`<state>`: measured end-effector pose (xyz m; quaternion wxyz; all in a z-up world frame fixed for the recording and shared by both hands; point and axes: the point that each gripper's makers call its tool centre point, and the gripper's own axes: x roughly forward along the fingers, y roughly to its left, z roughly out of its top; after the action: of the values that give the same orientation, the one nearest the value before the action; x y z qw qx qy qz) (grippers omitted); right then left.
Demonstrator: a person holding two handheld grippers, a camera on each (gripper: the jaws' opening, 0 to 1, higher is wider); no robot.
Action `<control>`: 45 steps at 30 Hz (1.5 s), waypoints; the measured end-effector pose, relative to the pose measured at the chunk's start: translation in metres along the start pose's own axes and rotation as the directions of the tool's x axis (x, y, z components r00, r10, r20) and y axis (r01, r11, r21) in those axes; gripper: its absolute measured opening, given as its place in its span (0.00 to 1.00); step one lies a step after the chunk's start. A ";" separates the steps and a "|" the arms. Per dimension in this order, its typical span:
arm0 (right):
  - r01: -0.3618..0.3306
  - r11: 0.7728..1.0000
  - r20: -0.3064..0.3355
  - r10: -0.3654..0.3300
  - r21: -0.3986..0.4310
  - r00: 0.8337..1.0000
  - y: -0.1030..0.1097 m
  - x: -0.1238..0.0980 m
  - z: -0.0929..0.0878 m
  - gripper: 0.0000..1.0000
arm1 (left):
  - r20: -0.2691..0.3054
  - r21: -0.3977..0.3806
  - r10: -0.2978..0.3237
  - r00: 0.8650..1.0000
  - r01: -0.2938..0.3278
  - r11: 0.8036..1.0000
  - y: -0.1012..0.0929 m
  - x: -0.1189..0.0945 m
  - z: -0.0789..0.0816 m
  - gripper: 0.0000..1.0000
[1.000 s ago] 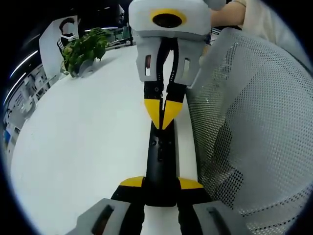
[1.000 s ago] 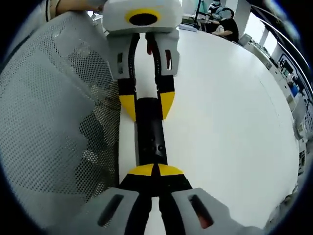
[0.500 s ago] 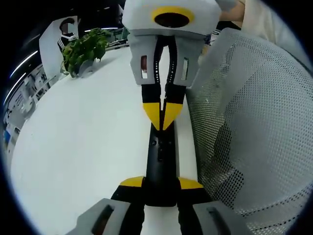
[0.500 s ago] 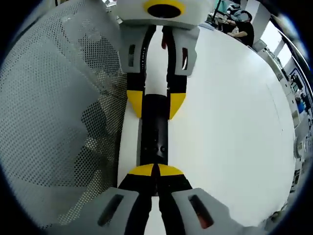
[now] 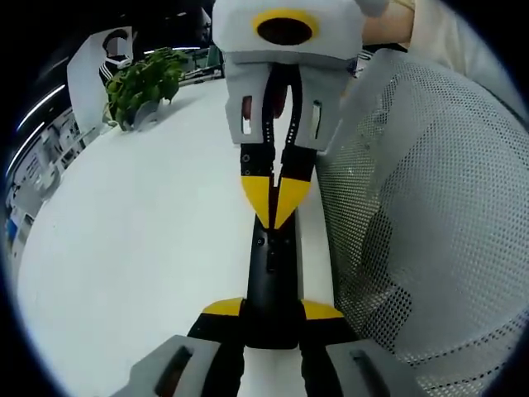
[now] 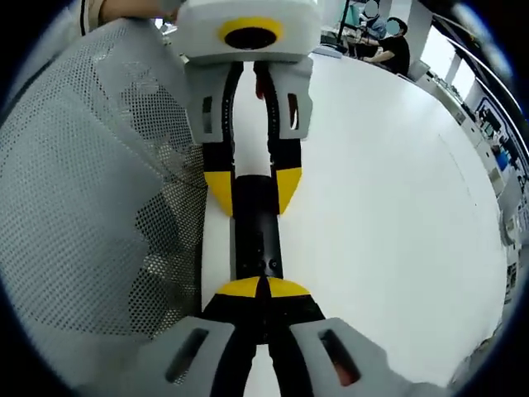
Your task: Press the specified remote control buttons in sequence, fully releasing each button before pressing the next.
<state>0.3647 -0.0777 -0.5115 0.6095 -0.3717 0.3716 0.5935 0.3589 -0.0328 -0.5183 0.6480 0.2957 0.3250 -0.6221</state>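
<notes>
A slim black remote [image 5: 273,273] lies lengthwise above the white table [image 5: 140,231]. My left gripper [image 5: 273,308] is shut on its near end, one yellow tip on each side. From the top of the left gripper view comes my right gripper [image 5: 275,203], its yellow tips shut together and resting on the remote's buttoned far part. In the right gripper view the same shut right gripper [image 6: 258,288] sits on the remote [image 6: 254,236], just below a few small buttons. The left gripper [image 6: 252,188] clasps the far end there.
A grey mesh chair back [image 5: 430,207] stands right beside the remote and appears as the mesh chair back [image 6: 91,182] in the right gripper view. A green potted plant [image 5: 145,83] sits at the table's far edge. A person [image 6: 388,50] sits far across the table.
The right gripper tilted closer over the remote half a second ago and has drawn back a little; its shut tips stay on the remote. The left gripper's hold is unchanged.
</notes>
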 end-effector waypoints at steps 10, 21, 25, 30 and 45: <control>0.002 0.993 -0.063 -0.010 -0.121 0.998 0.003 0.002 0.001 0.00 | -0.001 0.006 0.000 1.000 0.000 1.000 0.000 0.000 0.000 0.24; -0.003 0.996 0.049 -0.001 0.094 0.999 0.000 -0.004 -0.007 0.00 | -0.002 0.007 0.001 1.000 -0.001 1.000 0.000 -0.001 0.000 0.24; -0.011 0.993 0.048 0.005 0.116 0.999 0.001 -0.009 -0.016 0.06 | 0.001 0.005 -0.001 1.000 0.001 1.000 0.000 -0.001 0.000 0.24; -0.017 0.992 0.042 0.012 0.123 0.999 0.001 -0.010 -0.020 0.10 | 0.004 0.003 -0.001 1.000 0.001 1.000 0.000 -0.001 0.000 0.24; -0.040 0.997 -0.039 0.042 0.060 0.998 0.002 -0.008 -0.018 0.09 | 0.003 0.006 -0.003 1.000 0.003 1.000 0.000 -0.001 0.000 0.24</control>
<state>0.3624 -0.0973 -0.5129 0.6003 -0.3577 0.4089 0.5870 0.3585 -0.0326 -0.5173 0.6466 0.2963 0.3226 -0.6245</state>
